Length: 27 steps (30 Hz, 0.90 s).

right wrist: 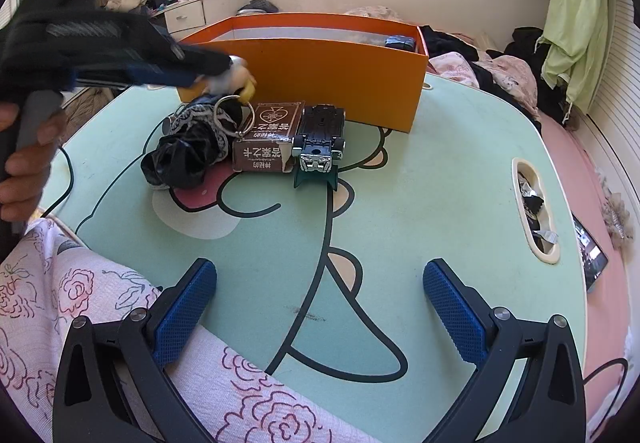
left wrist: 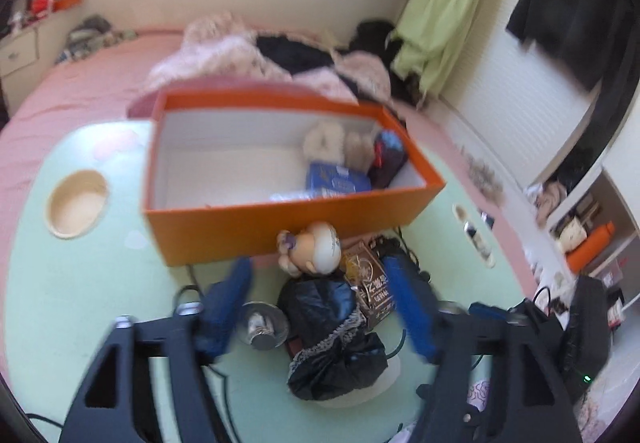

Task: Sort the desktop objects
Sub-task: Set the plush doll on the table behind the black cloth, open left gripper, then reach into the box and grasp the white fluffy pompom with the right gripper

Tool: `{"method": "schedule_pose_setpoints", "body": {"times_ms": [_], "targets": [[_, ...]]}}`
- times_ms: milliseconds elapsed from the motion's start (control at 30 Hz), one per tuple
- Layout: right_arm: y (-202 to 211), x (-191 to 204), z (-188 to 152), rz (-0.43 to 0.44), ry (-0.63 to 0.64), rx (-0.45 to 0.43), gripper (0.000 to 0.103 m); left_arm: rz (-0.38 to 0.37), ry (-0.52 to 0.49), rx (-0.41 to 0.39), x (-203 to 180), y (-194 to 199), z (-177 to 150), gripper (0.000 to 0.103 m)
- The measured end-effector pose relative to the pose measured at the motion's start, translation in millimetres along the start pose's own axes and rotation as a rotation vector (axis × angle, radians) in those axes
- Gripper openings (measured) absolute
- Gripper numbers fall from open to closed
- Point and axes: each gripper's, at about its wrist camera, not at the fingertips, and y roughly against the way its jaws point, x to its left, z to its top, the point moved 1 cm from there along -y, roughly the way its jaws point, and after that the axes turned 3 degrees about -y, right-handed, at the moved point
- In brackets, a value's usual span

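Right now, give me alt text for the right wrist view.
The open right gripper hovers over a green table, empty. Ahead, a black bag, brown card box and toy car sit before an orange box; the left gripper reaches in.

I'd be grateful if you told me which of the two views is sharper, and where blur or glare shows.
Right wrist view: sharp on the brown card box and toy car; only the left gripper smears. Left wrist view: soft throughout, its blue fingers and the orange box streaked, the window blown out white. Both bend straight lines near the rim.
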Motion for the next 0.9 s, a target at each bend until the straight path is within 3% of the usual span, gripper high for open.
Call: {"method": "schedule_pose_setpoints", "body": {"times_ms": [100, 267, 333, 400, 900], "targets": [[0.1, -0.1, -0.3, 0.0, 0.0, 0.0, 0.103, 0.063, -0.027, -0.01, 0.7, 17.1, -13.4, 0.092], [0.1, -0.2, -0.3, -0.001, 0.0, 0.0, 0.103, 0.135, -0.093, 0.074, 0.9, 16.8, -56.6, 0.094], [0.1, -0.3, -0.4, 0.0, 0.0, 0.0, 0.103, 0.151, -0.146, 0.132, 1.2, 3.4, -72.4, 0.096], [0.0, -0.3, -0.4, -0.001, 0.0, 0.0, 0.103, 0.22, -0.24, 0.161, -4.9, -9.8, -80.3, 0.103], [0.9, -5.5, -2.4, -0.01, -0.024, -0.012, 0.1, 0.206, -0.241, 0.144, -3.3, -8.5, -79.9, 0.103]]}}
